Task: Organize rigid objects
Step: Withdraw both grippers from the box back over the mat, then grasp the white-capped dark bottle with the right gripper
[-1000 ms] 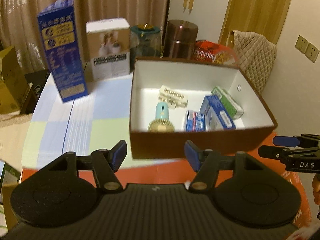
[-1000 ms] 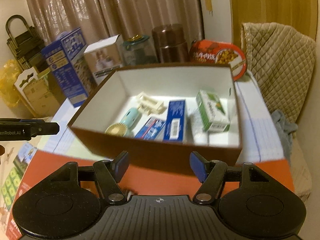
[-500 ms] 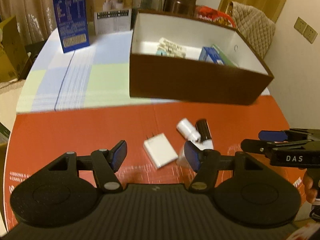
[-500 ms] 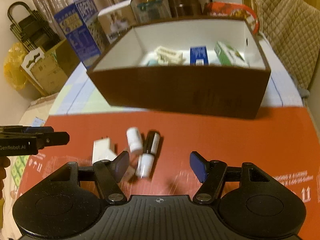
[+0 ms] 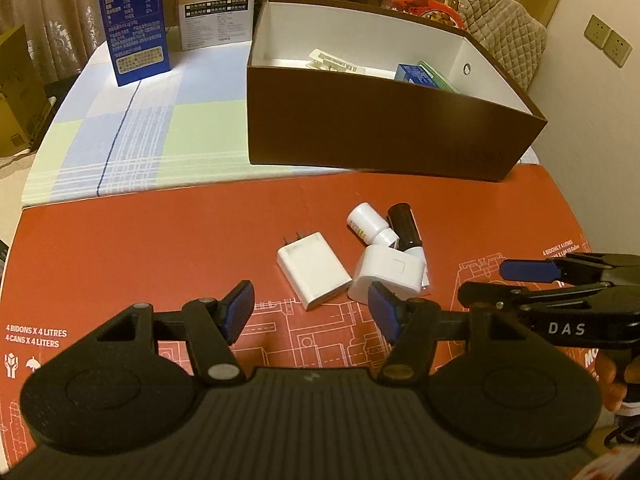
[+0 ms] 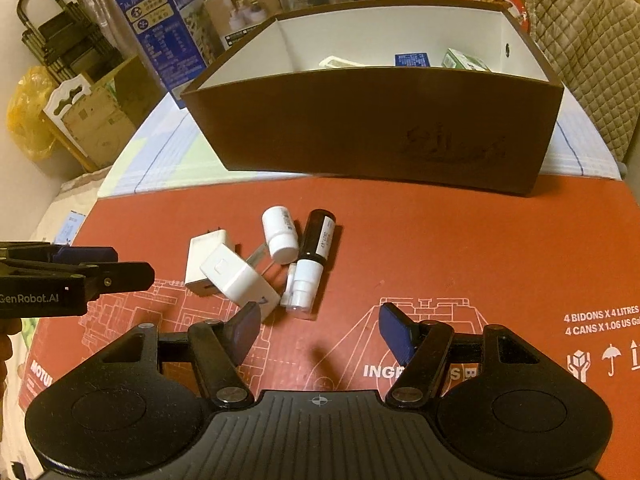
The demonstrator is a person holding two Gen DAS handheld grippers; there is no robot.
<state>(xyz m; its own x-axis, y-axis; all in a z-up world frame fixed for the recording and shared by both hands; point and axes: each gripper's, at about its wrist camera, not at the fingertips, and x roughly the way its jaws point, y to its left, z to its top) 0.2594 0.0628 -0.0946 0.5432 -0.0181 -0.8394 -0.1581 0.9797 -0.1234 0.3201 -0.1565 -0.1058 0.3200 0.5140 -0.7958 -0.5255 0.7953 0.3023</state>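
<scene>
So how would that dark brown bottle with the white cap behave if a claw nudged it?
The dark bottle lies on its side on the red cardboard, so it would probably roll. It looks rigid and likely light. The small white bottle lies close beside it and could get knocked.

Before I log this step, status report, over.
Both hand-held grippers open, empty. White chargers, bottles loose on red cardboard. Brown box unobstructed.

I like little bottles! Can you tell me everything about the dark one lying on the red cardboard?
The dark bottle is a small brown tube with a white label on its side and a white cap end pointing toward the camera. It looks like glass or plastic. It lies flat on the red cardboard, in front of the brown box, right beside a small white bottle. Nothing holds it.
</scene>
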